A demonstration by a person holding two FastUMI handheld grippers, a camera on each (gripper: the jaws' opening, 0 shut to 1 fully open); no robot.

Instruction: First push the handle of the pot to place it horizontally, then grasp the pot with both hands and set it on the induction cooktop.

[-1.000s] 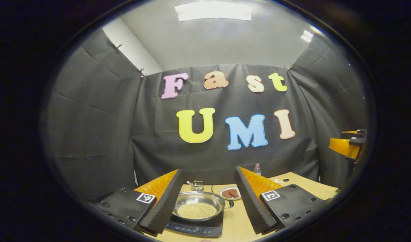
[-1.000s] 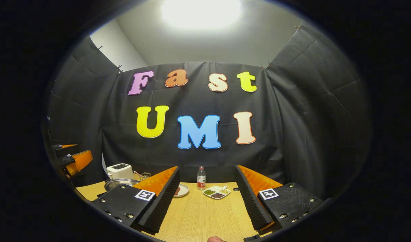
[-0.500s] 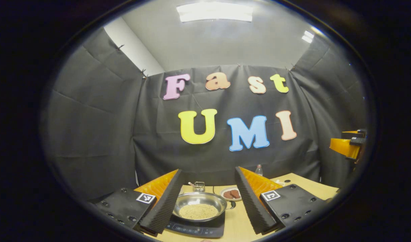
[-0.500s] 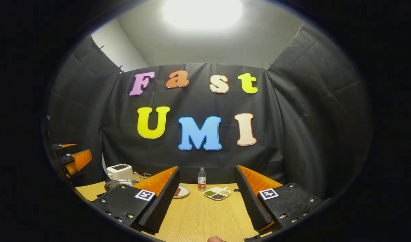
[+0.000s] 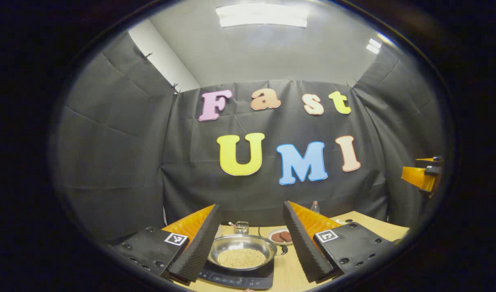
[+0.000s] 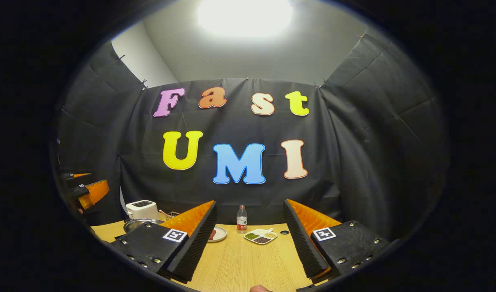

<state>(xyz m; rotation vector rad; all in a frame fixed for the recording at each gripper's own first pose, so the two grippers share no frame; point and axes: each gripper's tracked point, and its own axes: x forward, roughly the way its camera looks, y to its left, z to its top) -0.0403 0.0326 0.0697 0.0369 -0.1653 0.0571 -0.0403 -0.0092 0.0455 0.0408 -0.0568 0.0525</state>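
Desk (image 6: 248,263): pot (image 5: 241,252) of beans seated on cooktop (image 5: 235,278), placement apparently complete. Left gripper (image 5: 252,243) drawn slightly back from a second ago, jaws wide, empty. Right gripper (image 6: 250,239) over bare desk, jaws wide, empty. Beyond: bottle (image 6: 241,219), toaster (image 6: 141,209).

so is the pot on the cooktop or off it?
On. The pot sits on the induction cooktop, centred between the open left claw fingers, untouched.

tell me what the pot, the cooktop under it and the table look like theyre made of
Pot: likely stainless steel, shiny grey with reflections on its wall. Induction cooktop: glossy dark top, probably glass, with faint panel markings. Table: light wood or wood-look laminate, showing fine grain lines.
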